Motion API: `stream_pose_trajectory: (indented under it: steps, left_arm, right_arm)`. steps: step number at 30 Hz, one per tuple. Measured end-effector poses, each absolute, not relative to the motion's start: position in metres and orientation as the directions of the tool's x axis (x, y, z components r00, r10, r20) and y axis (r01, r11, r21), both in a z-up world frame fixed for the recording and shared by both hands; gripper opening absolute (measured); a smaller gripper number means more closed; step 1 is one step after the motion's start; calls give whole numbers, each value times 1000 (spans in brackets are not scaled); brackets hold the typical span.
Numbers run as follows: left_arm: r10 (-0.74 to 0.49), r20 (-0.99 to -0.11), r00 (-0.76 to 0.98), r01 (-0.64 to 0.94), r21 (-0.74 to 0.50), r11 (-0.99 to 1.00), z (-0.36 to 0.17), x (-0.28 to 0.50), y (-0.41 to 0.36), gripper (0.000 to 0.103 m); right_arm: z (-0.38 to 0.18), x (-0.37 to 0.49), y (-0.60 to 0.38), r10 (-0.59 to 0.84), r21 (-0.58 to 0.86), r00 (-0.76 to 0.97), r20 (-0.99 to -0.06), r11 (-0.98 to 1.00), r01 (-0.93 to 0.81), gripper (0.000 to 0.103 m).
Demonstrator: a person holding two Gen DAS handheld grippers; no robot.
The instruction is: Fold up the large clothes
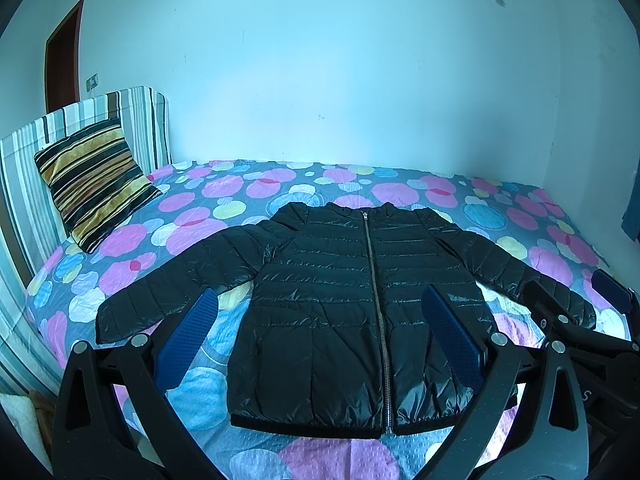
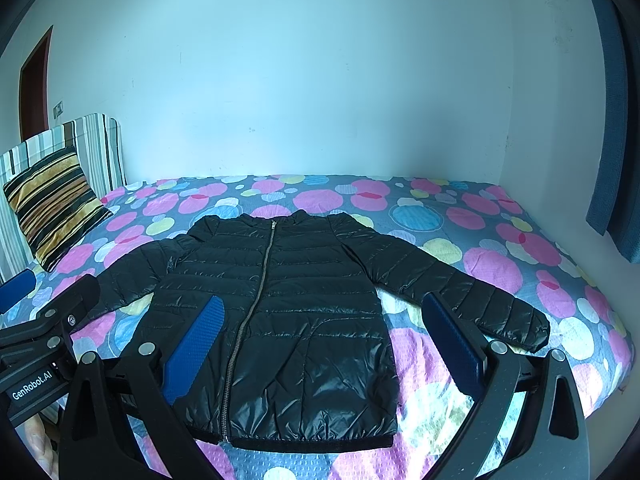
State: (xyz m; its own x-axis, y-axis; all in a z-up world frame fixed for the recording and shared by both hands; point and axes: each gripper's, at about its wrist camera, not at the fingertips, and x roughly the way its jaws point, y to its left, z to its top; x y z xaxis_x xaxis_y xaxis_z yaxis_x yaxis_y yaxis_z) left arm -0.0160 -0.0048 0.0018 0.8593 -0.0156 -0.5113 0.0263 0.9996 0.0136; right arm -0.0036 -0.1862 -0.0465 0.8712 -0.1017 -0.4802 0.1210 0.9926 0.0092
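A black quilted puffer jacket [image 1: 340,300] lies flat and face up on the bed, zipped, with both sleeves spread out to the sides. It also shows in the right wrist view [image 2: 288,320]. My left gripper [image 1: 320,300] is open and empty, held above the jacket's lower half with its blue pads wide apart. My right gripper [image 2: 320,308] is open and empty above the jacket's right half, and it appears at the right edge of the left wrist view [image 1: 576,300]. The left gripper shows at the left edge of the right wrist view [image 2: 44,320].
The bed [image 1: 540,240] has a sheet with pink, blue and yellow circles. A striped cushion [image 1: 94,180] leans on a striped headboard [image 1: 132,120] at the far left. A pale wall runs behind the bed. A blue curtain [image 2: 612,120] hangs at the right.
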Motion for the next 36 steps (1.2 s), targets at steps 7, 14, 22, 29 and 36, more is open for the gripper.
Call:
stream_pose_trajectory:
  steps: [7,14,22,29,36]
  left_arm:
    - [-15,-511,859,26,14,1000,2,-16,-5,101]
    - [-16,-512,859,27,14,1000,0,-17,-5,101]
    - [-12,-533,846,22,14,1000,-8,-9,-6,101]
    - [28,-583,812,-24,15,1000,-26,17,9,101]
    - [216,-649,730,-171,132,976,-74,75,47,101]
  right_arm:
    - [-46,-3,-186,-102,9,871,-481,993,121,98]
    - [-46,-3,-185,-102,8,871,-481,993,121,98]
    - [-50,-3,-189,-103,11,868,-486,992,124,98]
    - [-59,13,-192,-113,7,852,-512,991,135,98]
    - [-82,38,-209,-147,7,822,-551,984,180,98]
